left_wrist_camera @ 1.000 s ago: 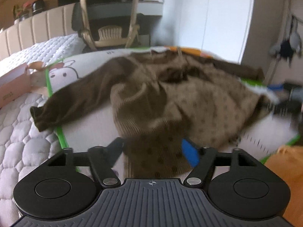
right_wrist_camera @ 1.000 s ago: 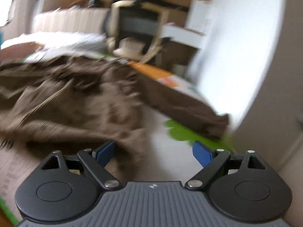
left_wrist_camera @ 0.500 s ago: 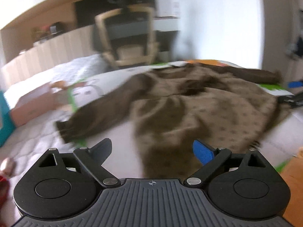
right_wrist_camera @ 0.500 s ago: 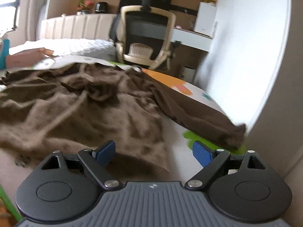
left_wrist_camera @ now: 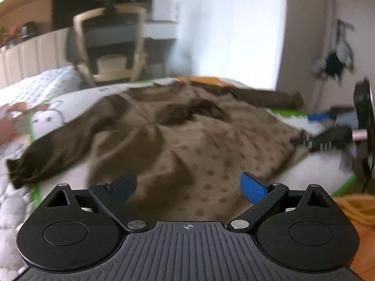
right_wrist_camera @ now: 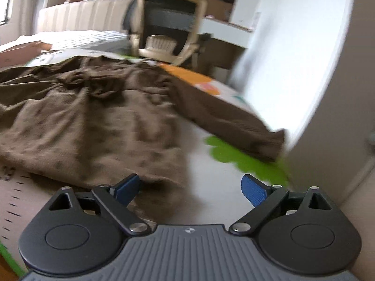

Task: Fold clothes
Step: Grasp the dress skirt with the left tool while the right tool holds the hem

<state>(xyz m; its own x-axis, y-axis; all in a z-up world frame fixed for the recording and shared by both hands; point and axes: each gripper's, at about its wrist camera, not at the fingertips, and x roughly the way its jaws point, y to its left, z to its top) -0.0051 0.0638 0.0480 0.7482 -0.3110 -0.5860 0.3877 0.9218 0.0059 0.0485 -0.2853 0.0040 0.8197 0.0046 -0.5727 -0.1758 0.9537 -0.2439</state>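
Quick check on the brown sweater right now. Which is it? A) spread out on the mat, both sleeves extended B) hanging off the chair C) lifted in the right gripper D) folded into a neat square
A: the brown sweater lies spread on the mat with one sleeve out to the left and the other sleeve out to the right; the right gripper is open with nothing pinched between its pads.

Bedroom setting: a beige office chair (right_wrist_camera: 168,21) stands beyond the bed, a white desk (right_wrist_camera: 225,29) beside it, a padded cream headboard (right_wrist_camera: 82,16) on the left, white wall (left_wrist_camera: 229,30) right, possibly a window (right_wrist_camera: 4,7) far left.
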